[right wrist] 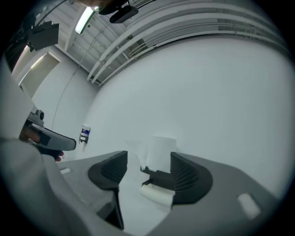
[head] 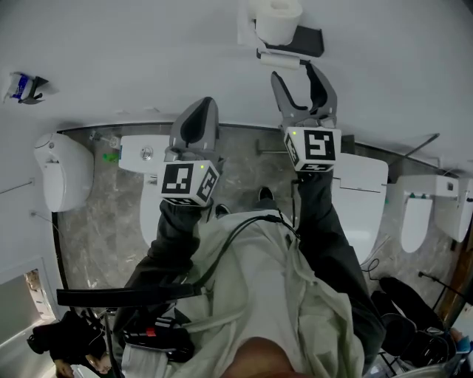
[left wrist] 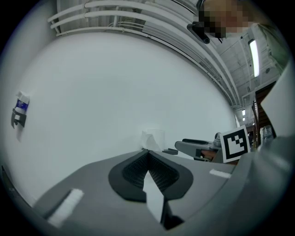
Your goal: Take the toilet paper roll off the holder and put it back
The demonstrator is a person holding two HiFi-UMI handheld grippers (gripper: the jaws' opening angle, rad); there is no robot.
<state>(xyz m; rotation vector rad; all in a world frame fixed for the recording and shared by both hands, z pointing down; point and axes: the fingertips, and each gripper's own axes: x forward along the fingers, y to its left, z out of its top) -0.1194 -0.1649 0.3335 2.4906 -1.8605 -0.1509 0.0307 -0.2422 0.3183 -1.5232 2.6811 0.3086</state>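
Note:
The white toilet paper roll (head: 277, 18) sits on top of a black wall holder (head: 304, 40) that has a white bar (head: 279, 60) along its lower edge. My right gripper (head: 298, 77) is just short of the holder with its jaws apart and nothing between the pads. In the right gripper view the roll (right wrist: 161, 150) and holder (right wrist: 159, 177) show between the open fingers of the right gripper (right wrist: 145, 162), a little beyond them. My left gripper (head: 196, 122) is off to the left of the holder, away from the wall, jaws shut and empty. The left gripper (left wrist: 148, 154) points at bare wall beside the roll (left wrist: 154, 137).
Everything faces a plain white wall (head: 148, 59). Below it stand a white toilet (head: 148, 159) on the left, another toilet (head: 363, 196) on the right and a white fixture (head: 63, 173) at far left. A small blue-and-white item (head: 22, 86) hangs on the wall at left.

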